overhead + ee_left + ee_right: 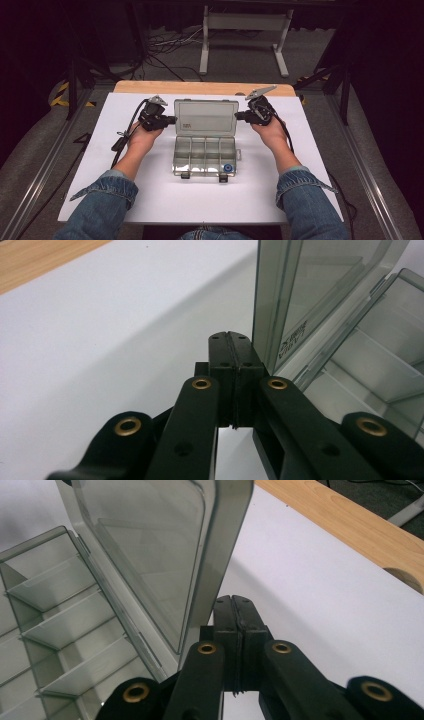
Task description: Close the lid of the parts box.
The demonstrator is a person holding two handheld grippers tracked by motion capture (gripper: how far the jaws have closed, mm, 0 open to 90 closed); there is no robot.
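Meanwhile, 2 tools flanked the clear box's raised lid on the desk. Left tool and right tool both had jaws pressed together, empty.

One clear compartment box, one blue ring, two grippers.

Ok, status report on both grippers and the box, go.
Left gripper shut, empty, beside lid. Right gripper shut, empty, at lid's other edge. Box open, nothing in the way.
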